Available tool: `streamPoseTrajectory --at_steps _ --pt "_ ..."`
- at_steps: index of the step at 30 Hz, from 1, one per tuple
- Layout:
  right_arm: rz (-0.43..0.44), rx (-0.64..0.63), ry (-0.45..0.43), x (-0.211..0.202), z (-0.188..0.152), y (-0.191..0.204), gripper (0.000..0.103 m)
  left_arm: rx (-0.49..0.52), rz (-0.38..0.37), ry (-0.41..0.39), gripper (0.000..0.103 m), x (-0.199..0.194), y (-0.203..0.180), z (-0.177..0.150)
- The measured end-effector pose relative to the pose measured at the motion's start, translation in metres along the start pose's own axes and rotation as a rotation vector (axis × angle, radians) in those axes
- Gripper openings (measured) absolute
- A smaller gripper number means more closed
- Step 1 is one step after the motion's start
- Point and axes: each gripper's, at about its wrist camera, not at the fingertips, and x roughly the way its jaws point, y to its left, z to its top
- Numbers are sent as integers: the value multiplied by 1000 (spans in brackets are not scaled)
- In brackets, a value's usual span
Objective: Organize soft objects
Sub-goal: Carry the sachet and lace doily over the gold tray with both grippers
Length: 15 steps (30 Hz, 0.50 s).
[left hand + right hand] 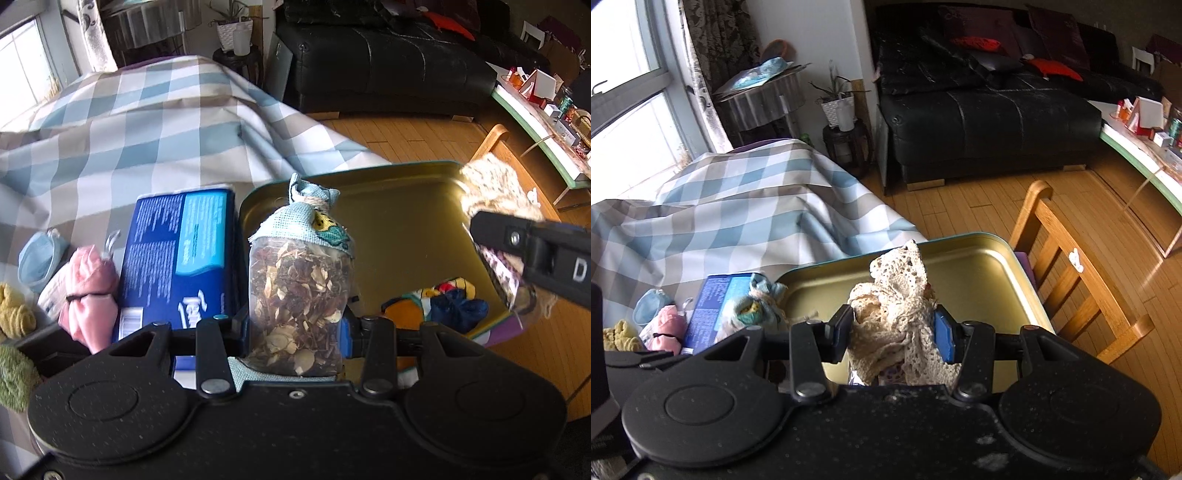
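My left gripper (295, 325) is shut on a clear potpourri sachet (297, 295) with a light blue cloth top, held over the left rim of the gold metal tray (402, 221). A colourful soft bundle (443, 299) lies in the tray's near right corner. My right gripper (894, 332) is shut on a cream lace bundle (897, 317) above the tray (979, 273); in the left wrist view that gripper (532, 254) and its lace (498, 192) hang over the tray's right edge. A pink pouch (88, 291), a blue pouch (40, 258) and a yellow knit piece (14, 310) lie at left.
A blue tissue pack (177, 258) lies against the tray's left side on the checked tablecloth (147, 122). A wooden chair (1078, 288) stands right of the tray. Beyond are a black sofa (990, 110) and a cluttered side table (1145, 122). A green towel (14, 373) sits at the near left.
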Motion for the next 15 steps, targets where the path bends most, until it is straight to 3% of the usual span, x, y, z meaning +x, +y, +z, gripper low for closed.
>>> streamPoseTrajectory --at_steps 8,15 --pt "-61 75 30 17 10 -15 46 20 5 6 42 16 -8 27" --pt "-108 152 44 31 18 -27 53 64 16 15 43 29 -22 39"
